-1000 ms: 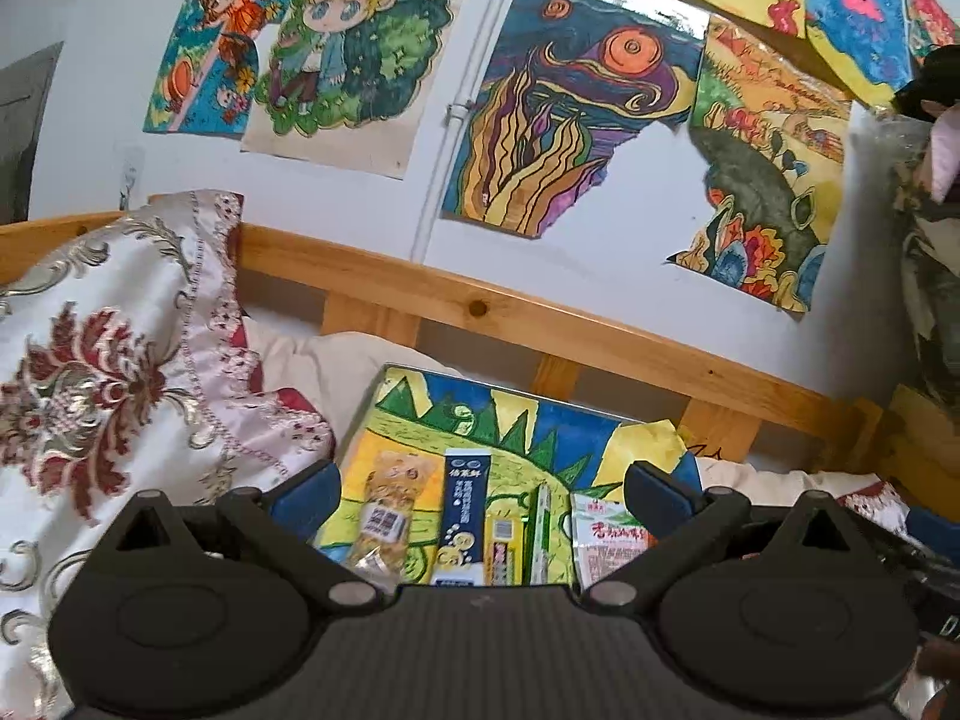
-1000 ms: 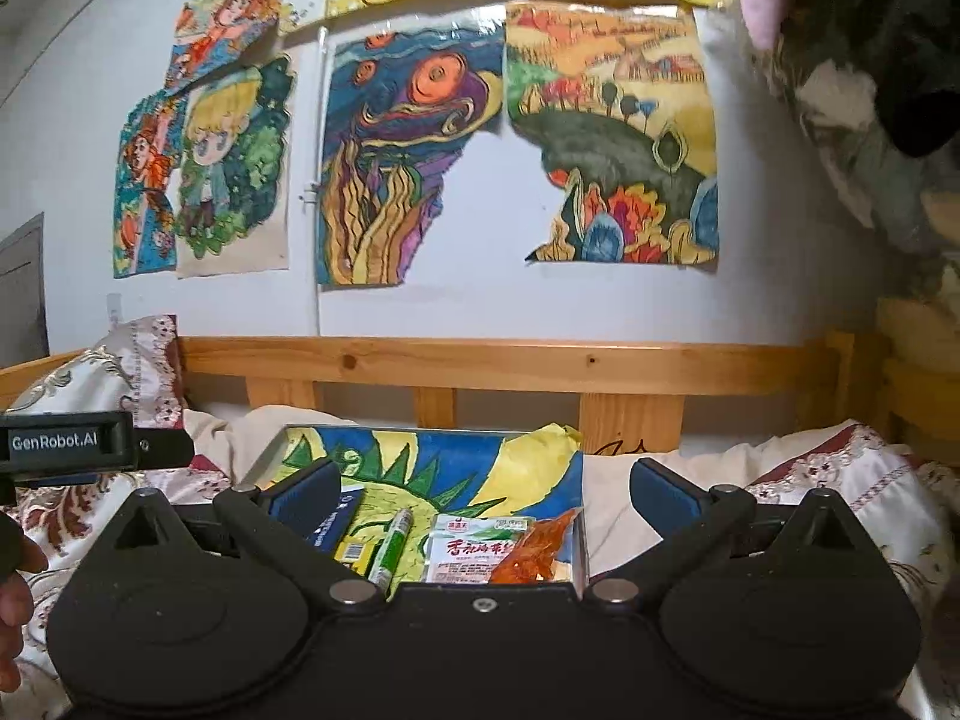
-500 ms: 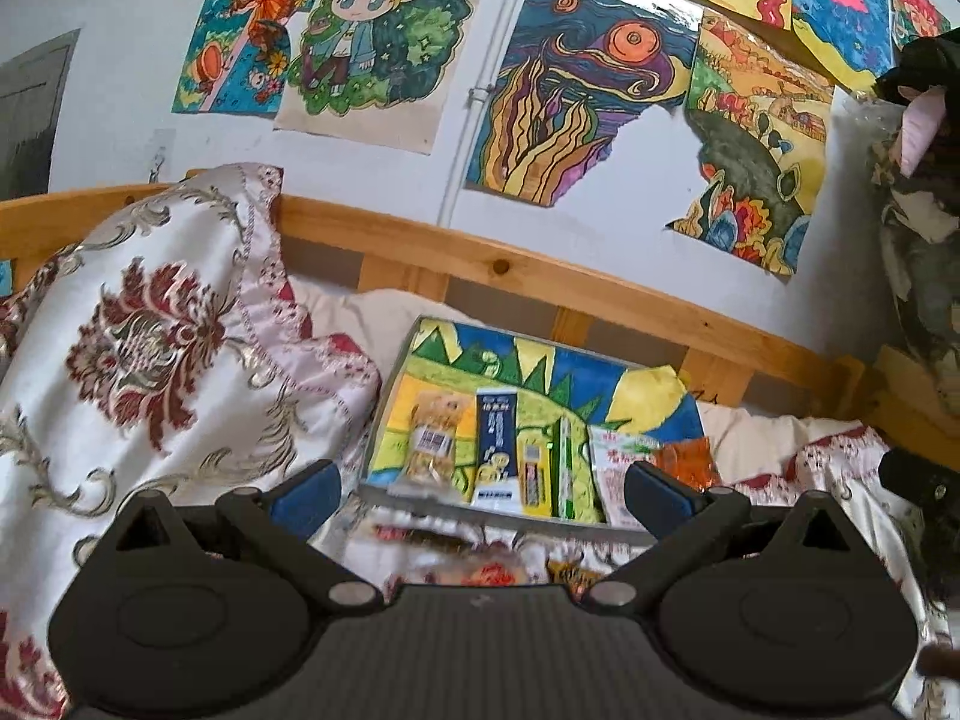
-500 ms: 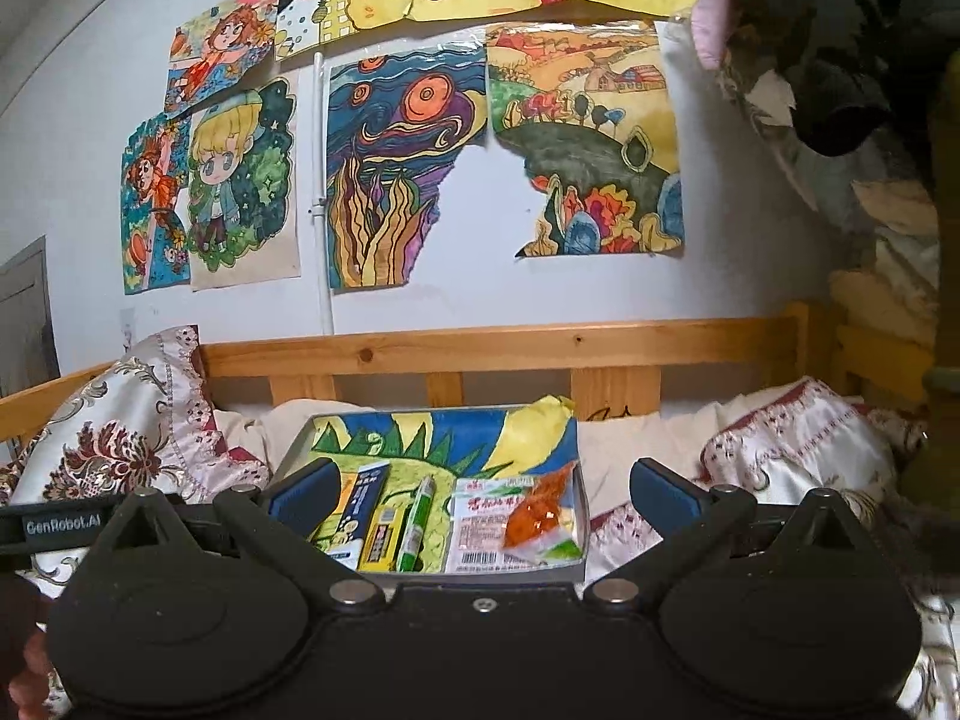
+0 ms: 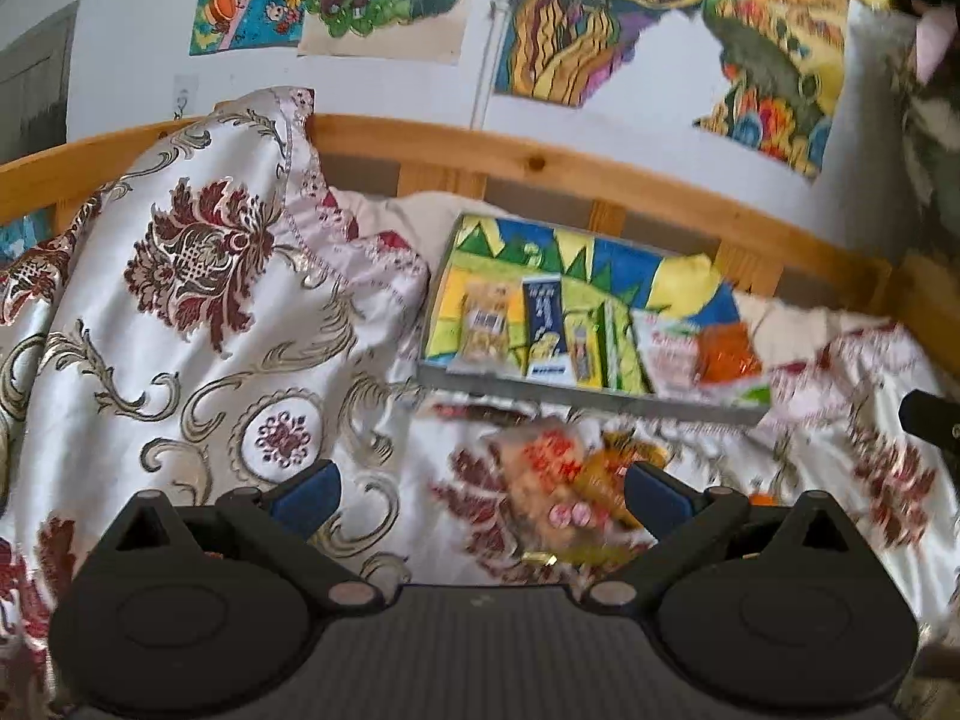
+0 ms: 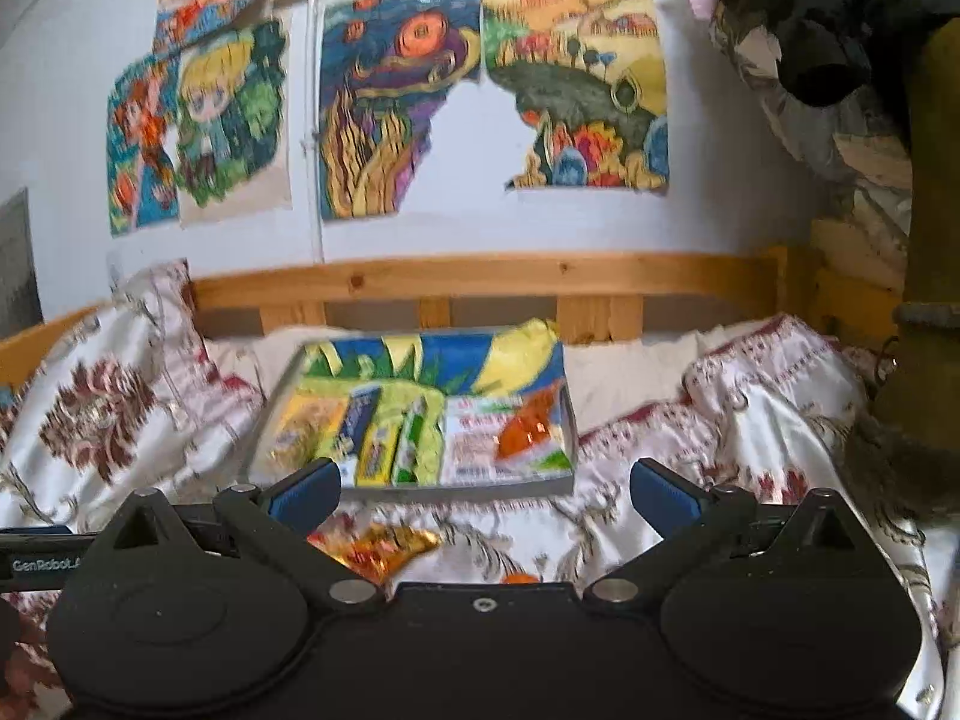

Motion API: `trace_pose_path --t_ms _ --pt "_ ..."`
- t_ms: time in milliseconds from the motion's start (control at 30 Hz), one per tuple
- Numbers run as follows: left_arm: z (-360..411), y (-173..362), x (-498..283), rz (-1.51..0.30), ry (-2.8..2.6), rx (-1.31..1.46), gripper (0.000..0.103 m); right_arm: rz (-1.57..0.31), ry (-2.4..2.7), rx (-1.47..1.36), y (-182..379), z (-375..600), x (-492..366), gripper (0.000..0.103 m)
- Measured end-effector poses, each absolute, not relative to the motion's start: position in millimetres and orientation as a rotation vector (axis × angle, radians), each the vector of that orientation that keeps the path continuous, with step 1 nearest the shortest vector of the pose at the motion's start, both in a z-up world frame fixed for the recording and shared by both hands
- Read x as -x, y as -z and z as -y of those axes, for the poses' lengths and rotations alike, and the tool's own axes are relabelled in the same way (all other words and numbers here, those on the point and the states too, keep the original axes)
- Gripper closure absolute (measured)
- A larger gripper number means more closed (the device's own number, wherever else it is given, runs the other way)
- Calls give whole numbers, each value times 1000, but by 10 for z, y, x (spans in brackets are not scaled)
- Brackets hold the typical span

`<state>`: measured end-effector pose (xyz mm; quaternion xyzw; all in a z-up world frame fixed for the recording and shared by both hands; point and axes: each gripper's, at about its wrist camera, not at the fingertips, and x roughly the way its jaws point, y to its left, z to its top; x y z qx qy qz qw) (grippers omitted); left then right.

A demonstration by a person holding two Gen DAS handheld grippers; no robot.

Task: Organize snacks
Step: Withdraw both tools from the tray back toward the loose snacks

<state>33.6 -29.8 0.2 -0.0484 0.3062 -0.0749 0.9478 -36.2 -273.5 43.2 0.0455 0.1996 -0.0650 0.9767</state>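
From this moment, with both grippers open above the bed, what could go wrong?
1. The loose red-and-clear snack bags lie on soft, wrinkled floral bedding; the open left gripper might pinch cloth along with a bag.
2. The shallow grey tray rests on uneven bedding, so pushing a snack in may tip it.
3. The orange packet lies on top of another pack and may slide.

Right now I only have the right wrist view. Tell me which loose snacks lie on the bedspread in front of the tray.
Observer: Besides the orange-yellow wrapper you can see, the left wrist view shows a clear packet with red print beside it on the bedspread.
Operator: Report the left gripper's state.
Observer: The left gripper is open and empty. Both packets lie ahead of it, nearer its right finger.
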Motion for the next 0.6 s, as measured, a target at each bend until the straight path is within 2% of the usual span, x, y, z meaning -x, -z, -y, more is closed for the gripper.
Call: trace_pose_path --t_ms 600 --pt "347 183 -420 -765 144 37 1 -620 164 -93 -189 2672 184 1"
